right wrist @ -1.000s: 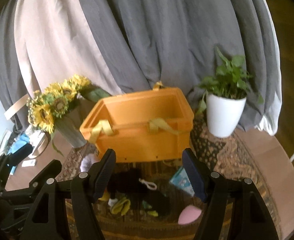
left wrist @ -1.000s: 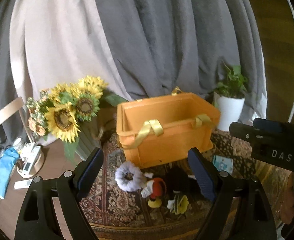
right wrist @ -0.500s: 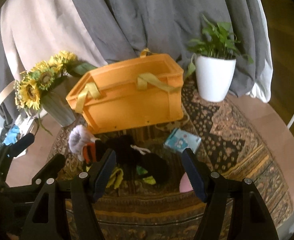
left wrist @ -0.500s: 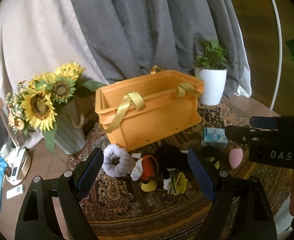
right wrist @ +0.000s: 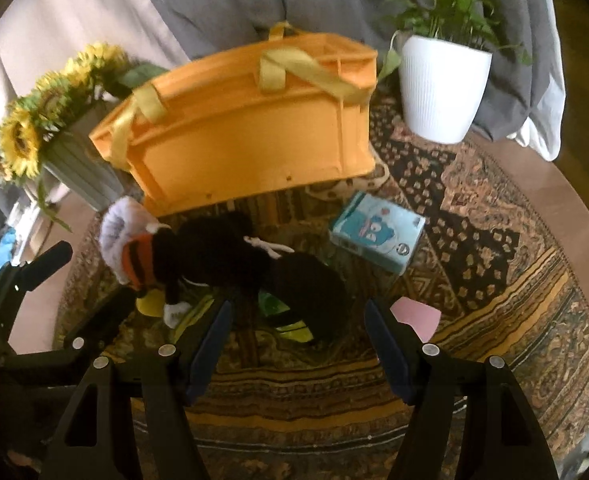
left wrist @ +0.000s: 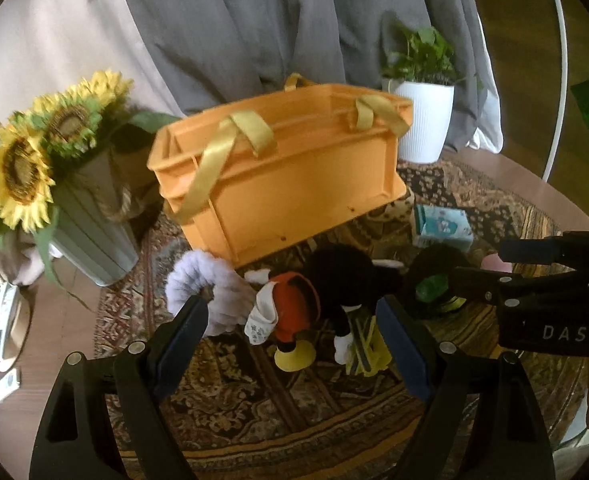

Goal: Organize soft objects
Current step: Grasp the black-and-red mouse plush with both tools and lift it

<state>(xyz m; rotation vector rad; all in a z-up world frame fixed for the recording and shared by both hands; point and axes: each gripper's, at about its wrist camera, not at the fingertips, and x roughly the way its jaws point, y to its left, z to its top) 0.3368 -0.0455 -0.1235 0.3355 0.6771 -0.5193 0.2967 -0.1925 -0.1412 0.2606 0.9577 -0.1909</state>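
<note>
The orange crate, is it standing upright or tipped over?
Upright. The orange crate stands on the patterned rug, open top up, yellow straps draped over its rim. What is inside cannot be seen.

Both grippers (left wrist: 290, 320) (right wrist: 294, 324) open, empty, angled down.

My left tool (left wrist: 290, 330) and right tool (right wrist: 294, 330) are black frames with silver screws, blue-padded fingers (left wrist: 182, 332), white "DAS" lettering.

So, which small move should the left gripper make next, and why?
Probably lower the left gripper onto the plush mouse toy and close. Its jaws are open and empty, the toy lies on the rug right between the fingers, and the orange crate behind it is open to receive it.
</note>
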